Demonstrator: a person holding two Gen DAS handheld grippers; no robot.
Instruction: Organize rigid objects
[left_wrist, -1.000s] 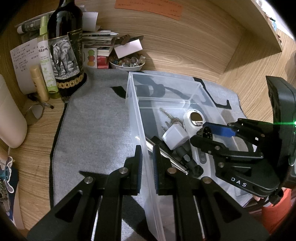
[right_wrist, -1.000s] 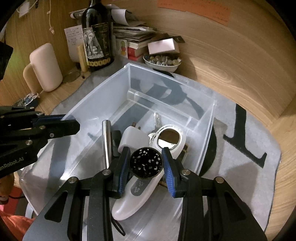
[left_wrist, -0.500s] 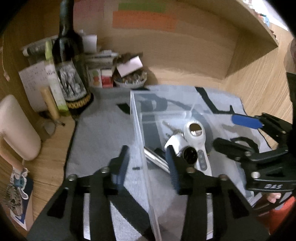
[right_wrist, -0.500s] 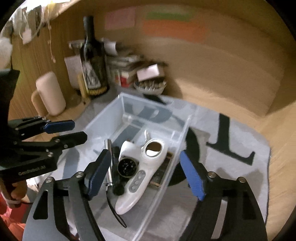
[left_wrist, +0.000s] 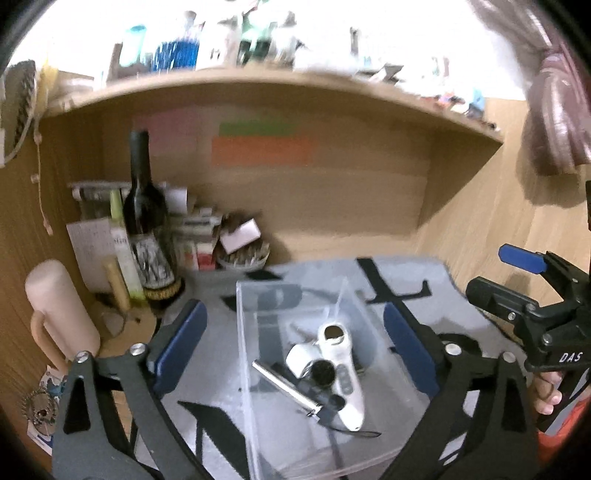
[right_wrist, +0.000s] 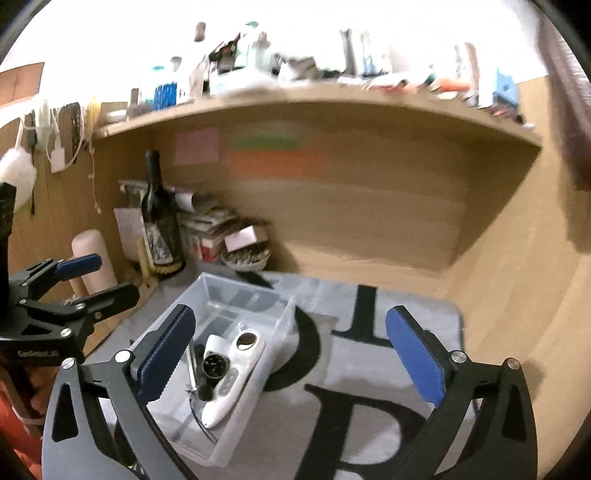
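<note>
Black claw (left_wrist: 291, 350), blue pads (left_wrist: 410, 350), silver screws

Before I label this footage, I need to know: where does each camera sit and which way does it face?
Left wrist: on the left claw, looking down at the clear bin; right claw and fingers show at right.
Right wrist: on the right claw, facing the same bin; left claw at left.
Shared: bin, white device, wine bottle.

Dark wine bottle (left_wrist: 144, 236) upright, left of frame | pale mug (left_wrist: 59, 314) lower left | small bowl (left_wrist: 242, 258) centre | grey lettered mat (right_wrist: 388, 369) lower frame | wooden shelf (left_wrist: 258, 79) overhead
</note>
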